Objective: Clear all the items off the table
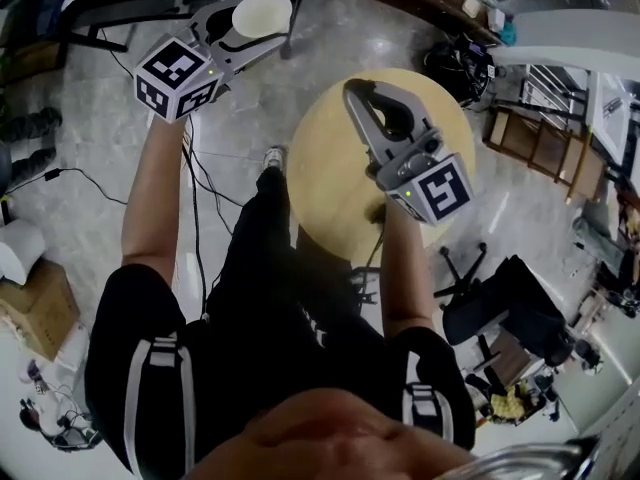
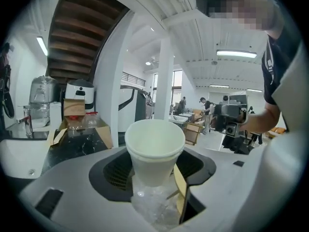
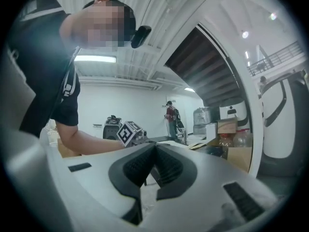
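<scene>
**Held item.** White paper cup [image 1: 262, 10] [image 2: 154, 141], upright. Its rim looks doubled, as if two cups were nested, but I cannot tell for sure. It is off the table, over the floor to the left of the table in the head view. Crumpled clear plastic [image 2: 152, 208] sits under the cup's base, between the same jaws.

**Tools, two.**
- Left gripper [image 1: 250, 36] [image 2: 154, 173]: jaws clamped on the cup's lower wall.
- Right gripper [image 1: 352, 88] [image 3: 154, 151]: jaws pressed together with nothing between them, held above the table.
- Each gripper carries one marker cube.

**Table, one.** Round wooden table [image 1: 325, 183], partly covered by the right gripper and forearm.

**Surroundings, head view.**
- One black office chair [image 1: 500, 313], right of the table.
- Black cables [image 1: 200, 183] across the grey floor, several.
- One cardboard box [image 1: 40, 308] at the left edge.
- Stacked wooden frames [image 1: 545, 153] at the right.

**Surroundings, gripper views.**
- One white pillar [image 2: 165, 76].
- One open carton [image 2: 79, 124] holding clear bottles with red caps, on a dark counter.
- A dark staircase underside overhead.
- One distant standing person [image 3: 171, 117].
</scene>
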A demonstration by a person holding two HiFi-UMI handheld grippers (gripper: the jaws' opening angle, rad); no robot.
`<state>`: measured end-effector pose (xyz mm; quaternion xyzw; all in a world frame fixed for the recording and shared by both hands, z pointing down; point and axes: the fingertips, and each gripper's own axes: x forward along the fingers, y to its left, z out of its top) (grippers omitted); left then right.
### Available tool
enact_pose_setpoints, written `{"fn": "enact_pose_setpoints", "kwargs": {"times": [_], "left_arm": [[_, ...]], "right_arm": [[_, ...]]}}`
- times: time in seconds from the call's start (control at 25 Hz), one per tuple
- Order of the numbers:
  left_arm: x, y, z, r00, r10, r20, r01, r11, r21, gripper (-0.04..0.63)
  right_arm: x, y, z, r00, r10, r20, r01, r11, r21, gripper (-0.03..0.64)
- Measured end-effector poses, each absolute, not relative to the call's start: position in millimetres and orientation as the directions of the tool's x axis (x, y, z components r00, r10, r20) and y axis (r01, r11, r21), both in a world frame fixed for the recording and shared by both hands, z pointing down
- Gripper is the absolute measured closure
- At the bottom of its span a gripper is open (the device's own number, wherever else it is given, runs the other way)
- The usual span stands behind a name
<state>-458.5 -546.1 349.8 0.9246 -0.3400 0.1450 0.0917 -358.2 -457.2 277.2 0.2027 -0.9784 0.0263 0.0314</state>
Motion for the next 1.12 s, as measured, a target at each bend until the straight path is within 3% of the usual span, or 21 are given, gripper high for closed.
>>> {"fn": "enact_pose_setpoints", "kwargs": {"times": [0.64,1.12], "left_arm": [[-516,-672,435,0.690,-0.602,0.401,-0.671,-0.740,0.043,0.302],[-519,-684,467,0.641,-0.624,0.448,-0.699,-0.716,0.003,0.287]], "right_arm": [[-423,-530,344,-0.914,-0.384,0.131,-0.401,0.903,-0.153,0.614],[-429,-531,361,-0.918,-0.362,0.162,-0.387,0.906,-0.170,0.614]]}}
